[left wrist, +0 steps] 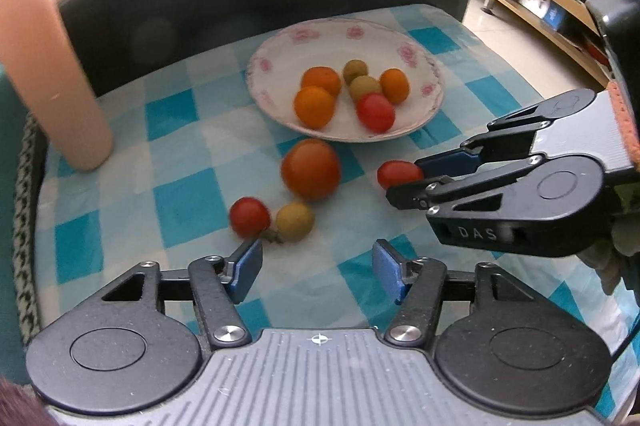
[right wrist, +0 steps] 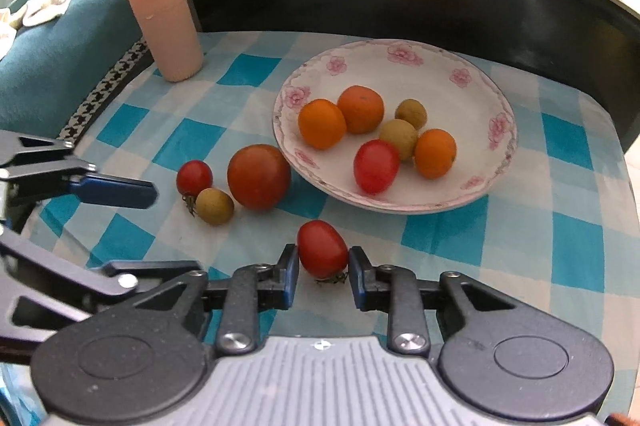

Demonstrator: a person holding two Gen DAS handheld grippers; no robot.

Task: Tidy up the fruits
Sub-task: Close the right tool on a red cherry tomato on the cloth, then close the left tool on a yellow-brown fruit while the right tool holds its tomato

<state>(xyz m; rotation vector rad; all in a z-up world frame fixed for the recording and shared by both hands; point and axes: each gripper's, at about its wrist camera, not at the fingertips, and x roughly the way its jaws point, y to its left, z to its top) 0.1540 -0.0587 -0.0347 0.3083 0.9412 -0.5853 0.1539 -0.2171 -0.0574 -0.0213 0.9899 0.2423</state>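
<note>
**Closing on the loose tomato beside the plate**

The right gripper straddles a small red tomato lying on the checked cloth, just in front of the flowered plate. Its blue pads sit on either side of the fruit: the left pad looks to be touching the skin, while a thin gap seems to remain on the right, so the claw reads as nearly clenched but not yet gripping. The tomato appears to rest on the cloth, stem end toward the gripper.

The left gripper hangs spread wide and holds nothing, just short of another small tomato and a yellow-green fruit that touch each other, with a big tomato right behind them.

To do this step well, the squeeze should be gentle and centred: the tomato is smooth, rounded and soft, so a pinch near its tip could squirt it forward towards the plate's rim, and a hard one could split it. Seat it deeper between the pads, close until it stops sliding, then lift straight up before swinging over the rim. The plate already holds three oranges, two yellow-green fruits and a red tomato, so the open patch at its near side looks like the safest drop spot. Release low so nothing rolls.
</note>
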